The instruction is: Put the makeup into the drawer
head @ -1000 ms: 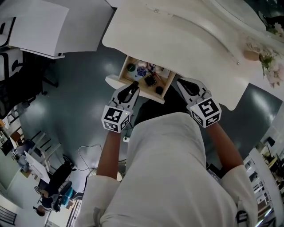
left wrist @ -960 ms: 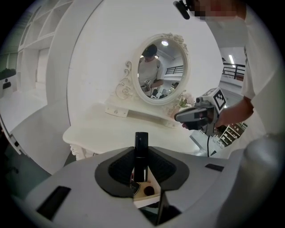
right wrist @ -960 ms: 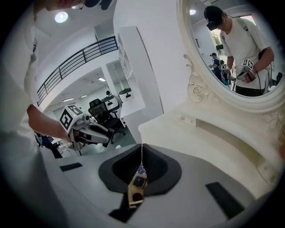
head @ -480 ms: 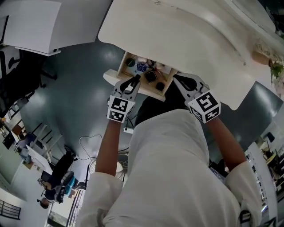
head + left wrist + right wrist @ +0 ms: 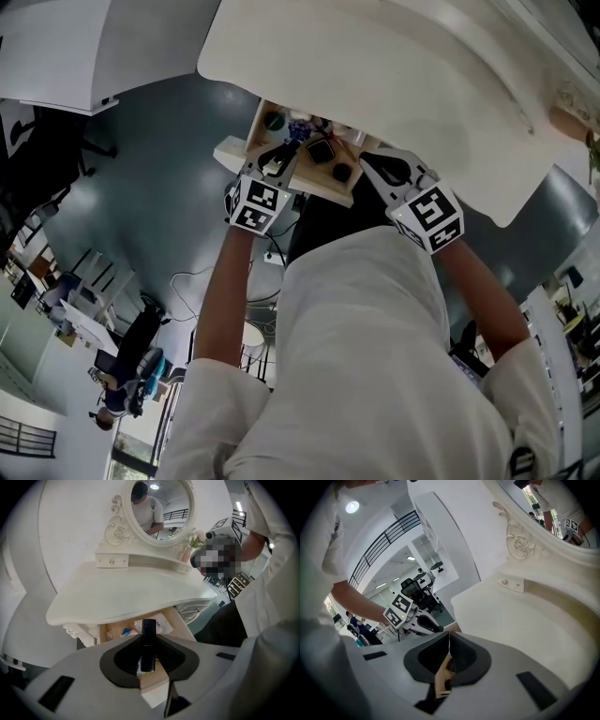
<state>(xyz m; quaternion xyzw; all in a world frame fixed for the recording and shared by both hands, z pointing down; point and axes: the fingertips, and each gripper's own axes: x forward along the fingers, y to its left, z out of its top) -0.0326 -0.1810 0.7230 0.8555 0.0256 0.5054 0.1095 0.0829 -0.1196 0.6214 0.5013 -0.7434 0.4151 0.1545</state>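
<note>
Under the white vanity top [image 5: 375,75] a wooden drawer [image 5: 246,148] stands pulled out, holding several small makeup items, among them a black square compact [image 5: 321,150]. My left gripper [image 5: 279,161] hovers over the drawer's front left part, shut on a slim black makeup tube [image 5: 149,627] that stands upright between the jaws of the left gripper [image 5: 148,645]. My right gripper [image 5: 367,162] sits at the drawer's right front corner; in its own view the right gripper [image 5: 449,637] has its tips together, holding nothing, with the drawer's wooden edge [image 5: 442,679] below.
An oval mirror [image 5: 157,508] and a small vase of flowers [image 5: 186,550] stand at the back of the vanity. The person's torso [image 5: 356,356] fills the front of the head view. Cables [image 5: 192,291] lie on the grey floor to the left.
Both grippers have sunk toward the drawer. The left one, still gripping the black tube, has tilted steeper and now reaches over the drawer's front edge.
</note>
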